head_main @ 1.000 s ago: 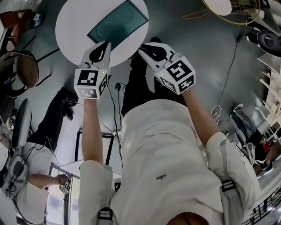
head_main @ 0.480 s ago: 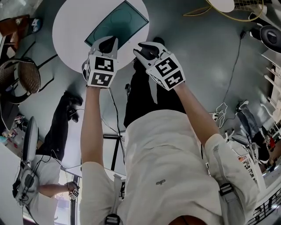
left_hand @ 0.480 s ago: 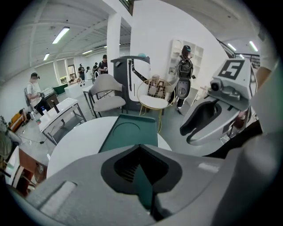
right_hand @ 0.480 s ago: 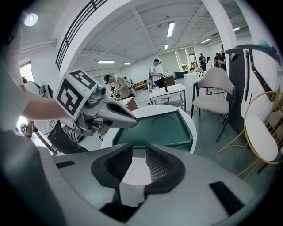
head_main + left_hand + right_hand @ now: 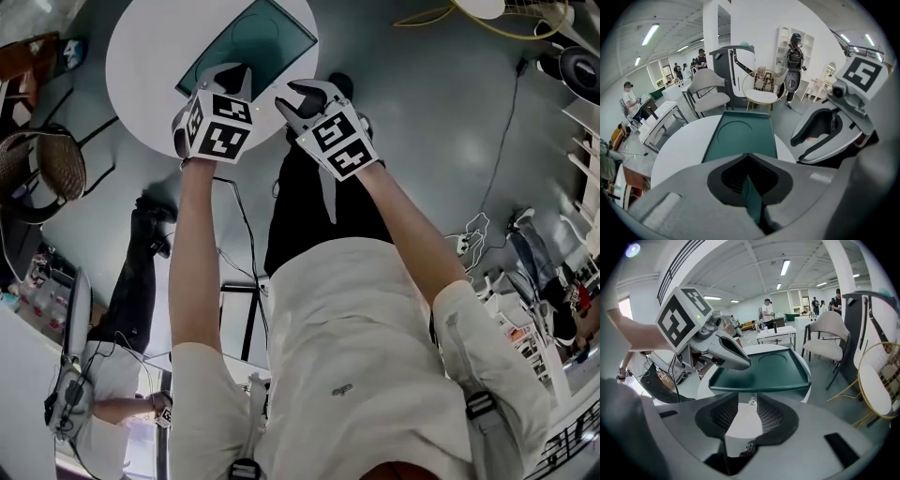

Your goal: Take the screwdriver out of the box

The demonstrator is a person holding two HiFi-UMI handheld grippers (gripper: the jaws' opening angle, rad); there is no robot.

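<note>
A round white table (image 5: 150, 66) bears a dark green tray (image 5: 272, 37) with a round recess, and the tray looks bare. No screwdriver and no box shows in any view. My left gripper (image 5: 234, 73) hangs over the tray's near edge, its pads almost together with nothing between them. In its own view the tray (image 5: 740, 136) lies just ahead. My right gripper (image 5: 305, 94) hovers at the table's rim beside it. Its jaws have just been opening and now stand wide, with only table (image 5: 740, 420) and tray edge (image 5: 764, 387) between them.
A wicker chair (image 5: 42, 164) stands left of the table, and cables (image 5: 497, 141) trail over the grey floor. Behind the table are a grey chair (image 5: 710, 91) and a wire-framed round stool (image 5: 761, 86). Other people stand around the room.
Both grippers have sunk toward the table and now reach the tray's near side. The left one has rolled, turning its marker cube. The right jaws have spread wider.
</note>
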